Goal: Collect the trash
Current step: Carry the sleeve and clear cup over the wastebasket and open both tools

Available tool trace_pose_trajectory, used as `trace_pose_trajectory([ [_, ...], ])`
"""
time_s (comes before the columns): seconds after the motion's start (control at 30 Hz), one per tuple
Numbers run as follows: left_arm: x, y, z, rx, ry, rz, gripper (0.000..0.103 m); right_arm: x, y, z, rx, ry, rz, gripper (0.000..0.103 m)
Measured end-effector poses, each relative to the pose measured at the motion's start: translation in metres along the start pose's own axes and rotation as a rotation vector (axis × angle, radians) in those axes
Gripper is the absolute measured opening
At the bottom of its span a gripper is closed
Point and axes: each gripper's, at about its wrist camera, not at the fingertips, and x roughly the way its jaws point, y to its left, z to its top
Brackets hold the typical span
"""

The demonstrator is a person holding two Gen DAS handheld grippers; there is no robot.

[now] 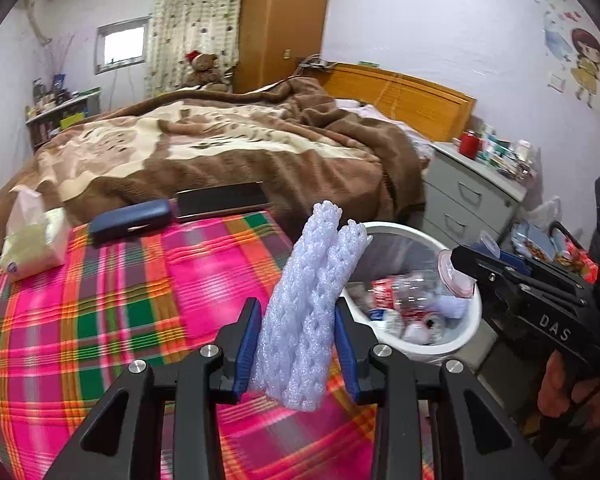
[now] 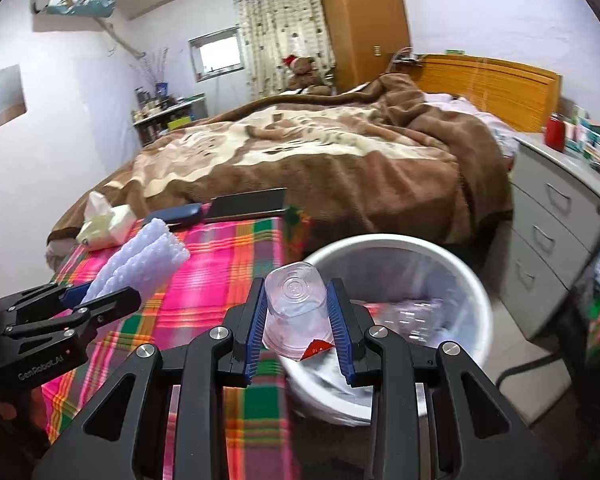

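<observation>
My left gripper (image 1: 298, 340) is shut on a white foam net sleeve (image 1: 312, 292), which sticks up between its blue pads above the pink plaid cloth (image 1: 120, 312). In the right wrist view that sleeve (image 2: 140, 260) and the left gripper (image 2: 80, 300) show at the left. My right gripper (image 2: 298, 322) is shut on a clear plastic cup (image 2: 296, 308), held bottom-forward just over the near rim of a white trash bin (image 2: 400, 248). From the left wrist view the bin (image 1: 420, 344) holds crushed bottles and cans, with the right gripper (image 1: 472, 272) and cup at its right edge.
On the plaid cloth lie a tissue pack (image 1: 32, 240), a dark blue case (image 1: 130, 222) and a black tablet (image 1: 224, 200). Behind is a bed with a brown blanket (image 1: 240, 144). A grey drawer unit (image 1: 468, 196) stands right of the bin.
</observation>
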Motion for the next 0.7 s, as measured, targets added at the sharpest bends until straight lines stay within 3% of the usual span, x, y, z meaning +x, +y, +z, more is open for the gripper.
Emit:
trace_pose_trajectory([
  [0.27, 0.022, -0.049, 0.003, 0.045, 0.024, -0.066, 0.036, -0.008, -0.043, -0.003, 0.03, 0.001, -0.088, 0.032],
  [0.7, 0.083, -0.102, 0.011, 0.072, 0.104, -0.114, 0.036, 0.008, -0.09, -0.011, 0.066, 0.067, -0.108, 0.032],
])
